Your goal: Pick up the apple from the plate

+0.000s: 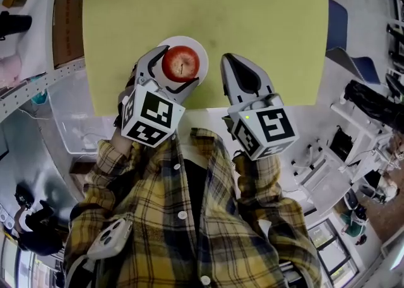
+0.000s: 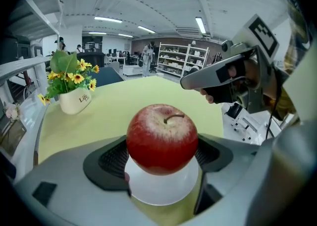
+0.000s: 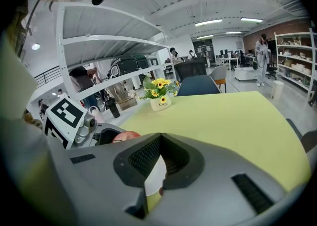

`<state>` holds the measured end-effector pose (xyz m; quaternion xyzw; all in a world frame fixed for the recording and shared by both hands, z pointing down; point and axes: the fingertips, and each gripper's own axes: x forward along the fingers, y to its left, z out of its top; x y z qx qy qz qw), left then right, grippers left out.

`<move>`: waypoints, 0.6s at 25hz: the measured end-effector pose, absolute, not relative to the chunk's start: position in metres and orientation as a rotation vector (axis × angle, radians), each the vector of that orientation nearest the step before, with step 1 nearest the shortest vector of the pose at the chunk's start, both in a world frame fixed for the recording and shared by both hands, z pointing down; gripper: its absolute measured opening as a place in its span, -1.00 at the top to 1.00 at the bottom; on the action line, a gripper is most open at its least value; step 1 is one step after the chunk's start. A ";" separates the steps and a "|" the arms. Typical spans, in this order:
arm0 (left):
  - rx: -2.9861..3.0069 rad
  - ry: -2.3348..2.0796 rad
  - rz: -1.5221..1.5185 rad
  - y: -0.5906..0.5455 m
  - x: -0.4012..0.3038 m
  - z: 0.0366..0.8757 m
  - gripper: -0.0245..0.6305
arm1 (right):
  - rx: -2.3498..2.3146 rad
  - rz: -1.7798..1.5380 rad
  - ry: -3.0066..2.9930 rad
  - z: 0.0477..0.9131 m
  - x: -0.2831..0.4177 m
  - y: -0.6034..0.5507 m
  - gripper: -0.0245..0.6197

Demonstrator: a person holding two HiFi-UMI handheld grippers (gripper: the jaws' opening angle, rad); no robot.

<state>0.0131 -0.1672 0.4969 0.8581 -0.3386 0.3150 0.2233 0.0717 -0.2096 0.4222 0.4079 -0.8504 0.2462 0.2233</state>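
The round red apple (image 2: 162, 138) sits squarely between the dark ribbed pads of the left tongs (image 2: 162, 156), which stand wide and press on both its flanks. Its stem points up and the small white round plate (image 2: 163, 193) lies directly beneath on the yellow-green table (image 2: 148, 91); whether apple and plate touch I cannot tell. The right tongs (image 3: 158, 156), closed on nothing, hang beside them, so I judge the lift belongs to the left hand alone, straight up off the plate.

The apple (image 2: 162, 138) is gripped between the fingers (image 2: 110, 159) of the left gripper (image 2: 163, 156), with the plate (image 2: 163, 194) directly beneath them on the table (image 2: 124, 96). The flower pot (image 2: 74, 100) is set far beyond the fingertips, leftward; the right gripper (image 2: 190, 79) is seen rightward.
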 end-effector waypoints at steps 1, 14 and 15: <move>2.369 -0.937 0.857 -0.167 0.012 0.491 -0.35 | 1.129 0.670 -2.356 0.417 0.071 -0.211 0.93; 2.456 -0.965 0.797 -0.168 0.009 0.405 -0.35 | 1.135 0.575 -2.465 0.353 0.069 -0.210 0.93; 2.461 -0.966 0.798 -0.167 0.009 0.399 -0.35 | 1.136 0.575 -2.469 0.350 0.070 -0.208 0.93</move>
